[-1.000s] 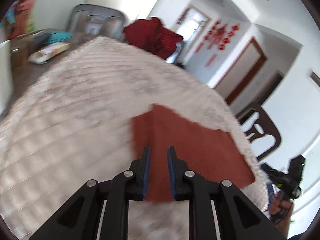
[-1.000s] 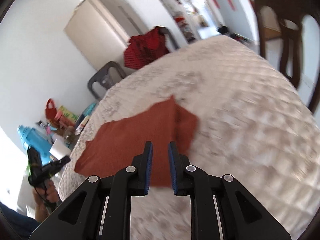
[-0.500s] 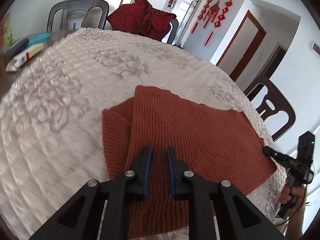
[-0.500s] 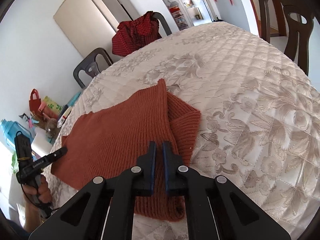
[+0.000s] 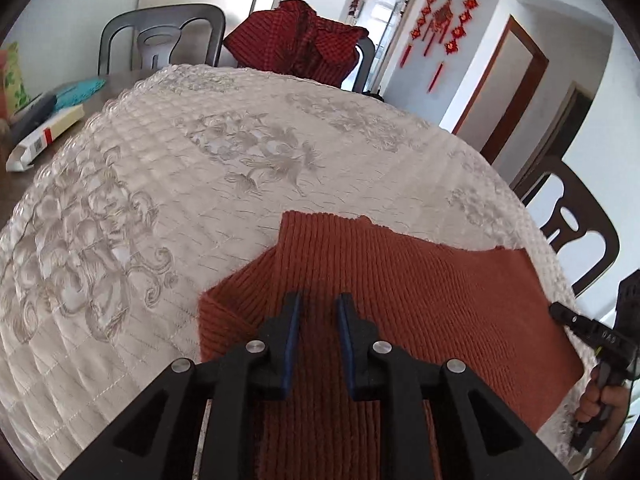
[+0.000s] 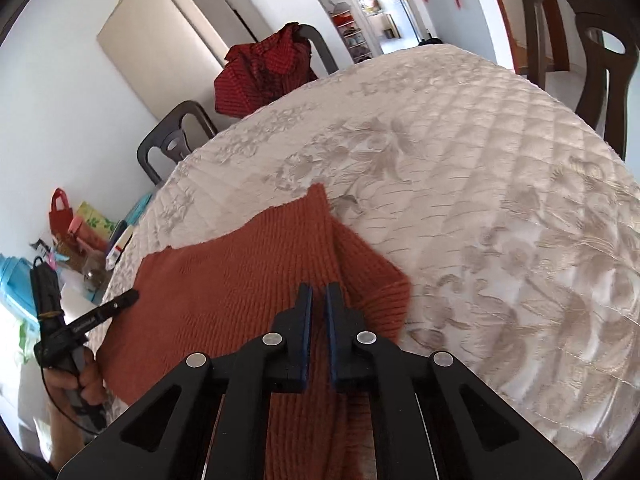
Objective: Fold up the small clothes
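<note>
Hard to see what's going on under the tools here. The rust knit sweater (image 5: 420, 300) runs off the bottom of the left wrist view, and its near edge is buried under the left gripper (image 5: 318, 308), so whether the blue pads (image 5: 294, 332) actually pinch fabric can't be told. There's a clear gap between those jaws, with sweater showing through it. Same story in the right wrist view: the right gripper (image 6: 316, 300) sits over the sweater (image 6: 240, 280) with jaws nearly together, just a thin slit, and a grip on the knit can't be confirmed.

The sweater lies flat on the quilted cream tablecloth (image 5: 180, 184) at the near side of the table, one sleeve folded in.

Around it: a red checked garment (image 5: 296, 48) draped over a chair at 12 o'clock, a grey plastic chair (image 5: 160, 40) at 11, a dark wooden chair (image 5: 576, 236) at 3. Boxes and clutter (image 5: 44, 128) at 10 o'clock are blurry.
</note>
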The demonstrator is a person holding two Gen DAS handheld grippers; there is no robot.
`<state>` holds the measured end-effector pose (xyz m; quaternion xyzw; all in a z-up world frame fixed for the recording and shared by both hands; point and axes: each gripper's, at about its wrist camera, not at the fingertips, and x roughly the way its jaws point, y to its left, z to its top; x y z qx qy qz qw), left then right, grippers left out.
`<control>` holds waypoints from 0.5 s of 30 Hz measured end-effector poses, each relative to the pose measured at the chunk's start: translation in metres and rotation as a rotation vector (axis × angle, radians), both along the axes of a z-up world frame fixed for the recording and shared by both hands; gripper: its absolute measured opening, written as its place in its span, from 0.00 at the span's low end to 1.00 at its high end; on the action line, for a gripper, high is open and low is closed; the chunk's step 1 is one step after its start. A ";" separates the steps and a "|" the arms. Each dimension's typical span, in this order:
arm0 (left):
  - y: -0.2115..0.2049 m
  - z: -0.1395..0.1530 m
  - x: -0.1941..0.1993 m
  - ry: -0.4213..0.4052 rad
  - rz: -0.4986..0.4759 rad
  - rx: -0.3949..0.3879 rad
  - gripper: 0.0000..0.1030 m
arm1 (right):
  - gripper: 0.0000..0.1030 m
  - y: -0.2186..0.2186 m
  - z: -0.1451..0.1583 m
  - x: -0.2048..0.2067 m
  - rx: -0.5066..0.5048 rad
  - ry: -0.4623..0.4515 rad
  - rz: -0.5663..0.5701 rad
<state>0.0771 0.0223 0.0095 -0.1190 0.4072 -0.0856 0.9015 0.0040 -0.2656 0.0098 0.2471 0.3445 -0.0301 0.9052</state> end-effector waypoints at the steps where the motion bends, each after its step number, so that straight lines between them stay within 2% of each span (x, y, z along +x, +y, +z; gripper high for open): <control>1: -0.002 0.002 -0.001 0.003 0.002 0.009 0.20 | 0.05 0.002 0.002 0.001 -0.013 0.006 -0.001; 6: -0.017 0.024 0.012 -0.041 -0.017 0.045 0.20 | 0.07 0.012 0.024 0.012 -0.039 -0.029 0.016; 8: -0.023 0.026 0.023 -0.031 -0.019 0.076 0.20 | 0.08 0.014 0.025 0.023 -0.049 -0.010 0.013; 10: -0.028 0.023 0.035 -0.022 -0.024 0.104 0.20 | 0.08 0.014 0.022 0.037 -0.056 0.020 0.018; 13: -0.027 0.005 0.049 0.045 -0.011 0.118 0.20 | 0.08 0.008 0.010 0.050 -0.058 0.064 0.000; 15: -0.025 0.003 0.045 0.022 -0.008 0.108 0.20 | 0.06 0.001 0.003 0.049 -0.038 0.061 -0.012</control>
